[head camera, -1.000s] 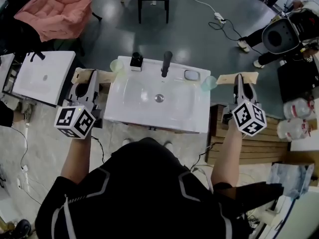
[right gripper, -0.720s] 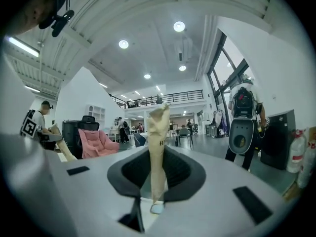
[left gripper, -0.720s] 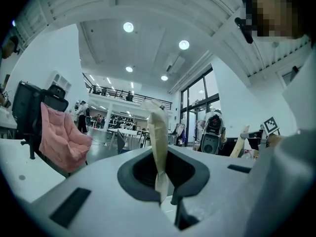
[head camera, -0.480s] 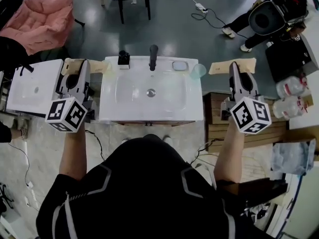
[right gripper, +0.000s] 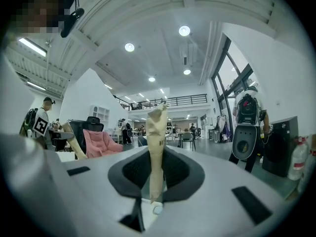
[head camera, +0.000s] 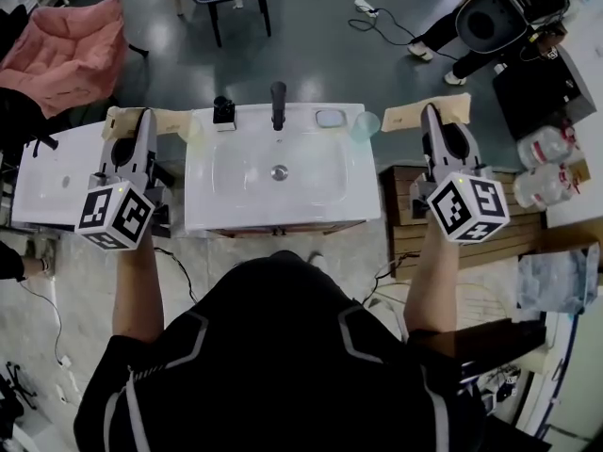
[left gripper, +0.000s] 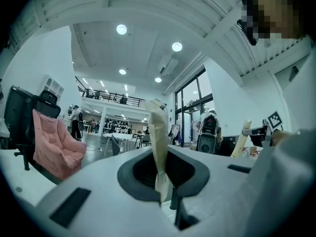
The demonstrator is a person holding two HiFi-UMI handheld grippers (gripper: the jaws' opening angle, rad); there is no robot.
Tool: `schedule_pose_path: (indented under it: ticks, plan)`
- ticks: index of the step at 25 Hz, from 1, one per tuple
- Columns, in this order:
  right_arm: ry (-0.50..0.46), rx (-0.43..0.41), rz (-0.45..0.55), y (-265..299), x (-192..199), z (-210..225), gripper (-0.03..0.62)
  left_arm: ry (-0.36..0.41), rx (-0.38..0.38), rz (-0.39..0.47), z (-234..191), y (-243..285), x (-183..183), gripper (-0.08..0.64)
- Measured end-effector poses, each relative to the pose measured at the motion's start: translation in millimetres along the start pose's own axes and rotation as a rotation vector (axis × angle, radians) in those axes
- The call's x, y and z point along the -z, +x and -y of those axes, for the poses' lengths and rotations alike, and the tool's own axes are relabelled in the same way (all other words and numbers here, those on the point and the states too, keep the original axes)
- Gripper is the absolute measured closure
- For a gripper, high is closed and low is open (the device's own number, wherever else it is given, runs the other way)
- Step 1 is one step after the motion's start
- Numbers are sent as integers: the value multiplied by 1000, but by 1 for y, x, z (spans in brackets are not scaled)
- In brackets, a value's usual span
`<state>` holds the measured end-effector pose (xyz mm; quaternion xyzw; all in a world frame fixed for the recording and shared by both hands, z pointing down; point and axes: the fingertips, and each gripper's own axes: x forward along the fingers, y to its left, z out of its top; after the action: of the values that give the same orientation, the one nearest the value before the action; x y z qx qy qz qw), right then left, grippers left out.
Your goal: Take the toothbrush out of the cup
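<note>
Moved: over the last second the left gripper (head camera: 141,121) and the right gripper (head camera: 429,113) have each drifted a little outward from the sink (head camera: 236,191), and the sink now sits higher in the head view. The right gripper's jaws have just been closing, with nothing between them.
Left jaws: left of the sink and held level, we see the taped jaws pressed together, holding nothing.
Right jaws: right of the sink and also level, they are narrowed until the taped tips meet, and are empty.
Cup (head camera: 365,125): it is pale green and see-through, upright on the sink's back right corner. A fainter second cup (head camera: 195,128) stands at the back left corner.
Toothbrush: we cannot make it out in any view, whether in a cup or on the sink, so we cannot say if it is in or out.
Why so: we judge that the cups stand by the faucet (head camera: 278,104) at the sink's back edge, each within reach of the gripper on its side. Closed, empty grippers flanking the sink fit a pause before reaching in, and equally a rest once the brush is out.
Writing: the marker cube (head camera: 468,207) shows only black-and-white squares. The tape on the right jaws bears a small H-like mark (right gripper: 161,142). We read no brand.
</note>
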<state>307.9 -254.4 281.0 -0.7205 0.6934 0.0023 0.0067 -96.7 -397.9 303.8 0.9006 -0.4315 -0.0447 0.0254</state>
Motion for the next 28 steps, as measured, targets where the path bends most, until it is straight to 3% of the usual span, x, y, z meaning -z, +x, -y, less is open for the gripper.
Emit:
schedule_pose_path:
  ticks: [28]
  plan:
    - [-37,2,-3,4,0,0,557,-4,-39,-10,-4,-7,7,543]
